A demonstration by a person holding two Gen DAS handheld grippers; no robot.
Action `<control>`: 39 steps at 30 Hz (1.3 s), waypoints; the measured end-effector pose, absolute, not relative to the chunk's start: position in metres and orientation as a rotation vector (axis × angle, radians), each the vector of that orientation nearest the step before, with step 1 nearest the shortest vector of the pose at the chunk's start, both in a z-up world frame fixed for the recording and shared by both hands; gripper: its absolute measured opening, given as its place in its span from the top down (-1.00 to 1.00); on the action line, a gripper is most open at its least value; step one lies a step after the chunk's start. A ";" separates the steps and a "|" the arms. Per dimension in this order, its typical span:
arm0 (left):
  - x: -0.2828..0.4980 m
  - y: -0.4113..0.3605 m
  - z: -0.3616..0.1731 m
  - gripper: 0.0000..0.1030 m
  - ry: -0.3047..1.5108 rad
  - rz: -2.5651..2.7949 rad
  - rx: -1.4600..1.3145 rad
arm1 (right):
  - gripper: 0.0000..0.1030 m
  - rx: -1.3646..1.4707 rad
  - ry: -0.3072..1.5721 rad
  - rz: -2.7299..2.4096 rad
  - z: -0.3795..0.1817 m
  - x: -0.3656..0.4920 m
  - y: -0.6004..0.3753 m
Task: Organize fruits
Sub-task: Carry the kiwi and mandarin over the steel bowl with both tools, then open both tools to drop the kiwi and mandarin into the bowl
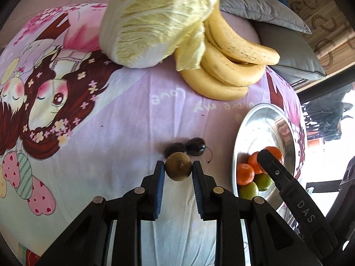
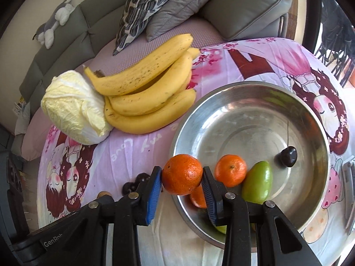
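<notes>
My left gripper is shut on a small round brown fruit, held above the printed cloth. Just beyond it two dark cherries lie on the cloth. My right gripper is shut on an orange tangerine, held over the near-left rim of the steel bowl. Inside the bowl lie another tangerine, a green fruit and a dark cherry. In the left wrist view the bowl is at the right, with one black finger of the right gripper over it.
A bunch of bananas and a pale napa cabbage lie at the far side of the cloth. Grey sofa cushions and a patterned pillow stand behind. A soft toy rests on the sofa back.
</notes>
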State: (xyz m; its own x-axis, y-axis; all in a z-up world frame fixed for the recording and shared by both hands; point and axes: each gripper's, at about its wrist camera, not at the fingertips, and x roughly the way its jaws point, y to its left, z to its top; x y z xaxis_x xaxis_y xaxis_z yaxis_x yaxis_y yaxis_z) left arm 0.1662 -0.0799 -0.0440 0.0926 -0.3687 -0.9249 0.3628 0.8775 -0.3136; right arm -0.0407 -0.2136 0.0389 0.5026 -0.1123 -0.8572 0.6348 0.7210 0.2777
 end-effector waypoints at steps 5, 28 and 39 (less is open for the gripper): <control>0.159 -0.123 -0.042 0.50 1.371 -0.612 0.054 | 0.25 0.663 0.905 -0.585 0.040 -0.060 -0.245; 0.156 -0.219 -0.071 0.50 1.430 -0.725 0.147 | 0.24 0.712 0.927 -0.737 0.016 -0.077 -0.295; 0.156 -0.211 -0.066 0.48 1.432 -0.726 0.137 | 0.17 0.699 0.947 -0.724 0.016 -0.075 -0.290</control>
State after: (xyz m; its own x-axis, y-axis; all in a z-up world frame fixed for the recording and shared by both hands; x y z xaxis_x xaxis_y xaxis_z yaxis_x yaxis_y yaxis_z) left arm 0.1561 -0.2106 -0.0662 -0.0330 -0.3715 -0.9279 0.5283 0.7816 -0.3317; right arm -0.0751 -0.2900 0.0164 0.3956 -0.2327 -0.8884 0.7961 0.5692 0.2054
